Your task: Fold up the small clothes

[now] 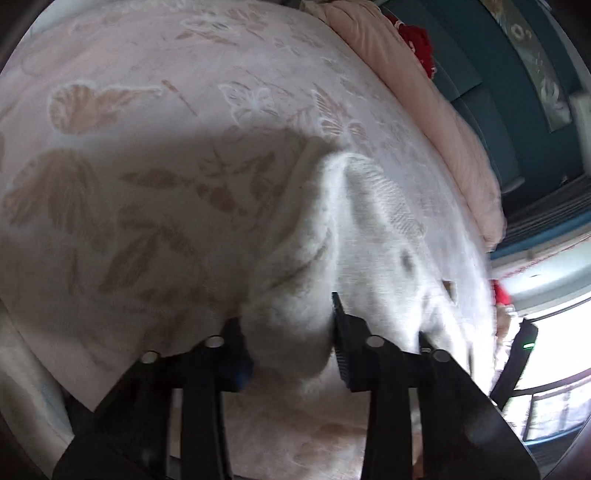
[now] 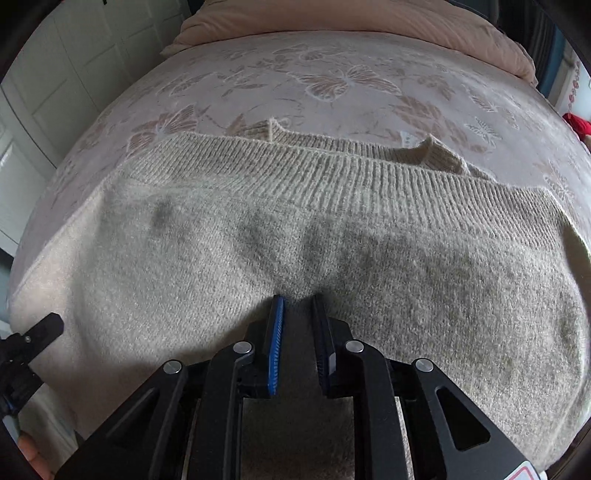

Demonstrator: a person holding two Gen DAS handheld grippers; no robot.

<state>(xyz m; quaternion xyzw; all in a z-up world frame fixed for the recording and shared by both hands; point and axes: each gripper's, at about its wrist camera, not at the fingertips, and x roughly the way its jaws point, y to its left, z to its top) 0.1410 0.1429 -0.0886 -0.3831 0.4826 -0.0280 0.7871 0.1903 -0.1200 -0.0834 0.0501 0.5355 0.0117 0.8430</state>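
**Both grippers on the knit sweater, on the bed**

No readable brand, label or writing in either view. A red-edged sticker corner (image 2: 526,473) shows on my R gripper body, text cut off.

Landmark = sweater (image 2: 295,236), cream/beige knit, lying flat on the bedspread (image 2: 332,85). Ribbed band runs across its far side; a second ribbed edge pokes out just beyond it.

R gripper (image 2: 298,299): jaws clenched on a pinch of the sweater's near middle, fabric puckered up between the blue-ribbed pad and the black one.

L gripper (image 1: 286,306): jaws grasping a thick bunch of the sweater (image 1: 303,280), fabric filling the gap and pressed by both pads; image blurred here. From R wrist view the L gripper (image 2: 44,325) sits at the sweater's left edge, a bit of my hand (image 2: 33,458) below it.

Surface: pale pink bedspread w/ butterfly + leaf pattern, all round the sweater. Beyond the sweater, a peach duvet (image 2: 351,18) bunched at the far end. White panelled doors (image 2: 55,74) left of it. Something red (image 1: 419,46) beside the duvet, teal wall (image 1: 498,110) behind. Bright window (image 1: 554,350) to the right.
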